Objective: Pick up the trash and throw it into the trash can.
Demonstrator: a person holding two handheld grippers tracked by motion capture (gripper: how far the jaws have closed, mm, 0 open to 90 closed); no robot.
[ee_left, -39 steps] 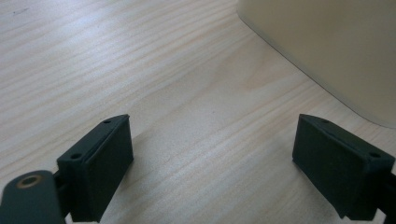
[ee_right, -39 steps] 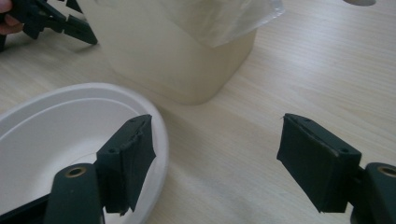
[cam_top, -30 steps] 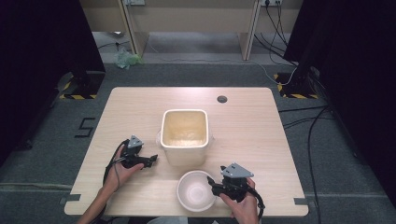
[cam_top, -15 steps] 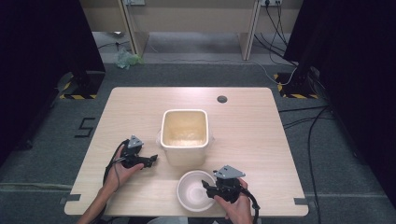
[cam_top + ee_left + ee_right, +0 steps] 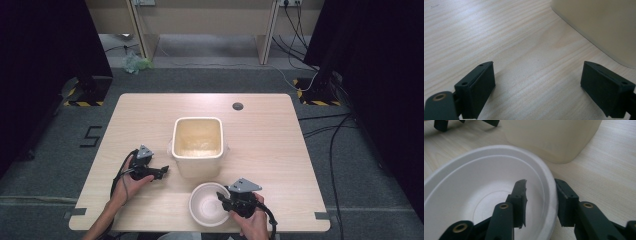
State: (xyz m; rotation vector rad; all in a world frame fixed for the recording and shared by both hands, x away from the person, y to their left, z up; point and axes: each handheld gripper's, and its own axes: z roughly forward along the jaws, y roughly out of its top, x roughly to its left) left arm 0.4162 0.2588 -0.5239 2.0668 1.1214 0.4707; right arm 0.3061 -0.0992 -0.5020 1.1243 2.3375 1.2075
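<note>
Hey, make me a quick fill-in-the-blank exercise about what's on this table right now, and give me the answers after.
1. The right gripper has one jaw inside and one outside the rim of the white ____.
2. The left gripper has its jaws ____, with nothing between them.
3. The cream tub stands ____ the bowl and the dark round hole in the table.

Answers: bowl; open; between

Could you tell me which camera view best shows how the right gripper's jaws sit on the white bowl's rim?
The right gripper view: one jaw is inside the white bowl, one outside its rim. The high view shows the right gripper small at the bowl's edge.
</note>
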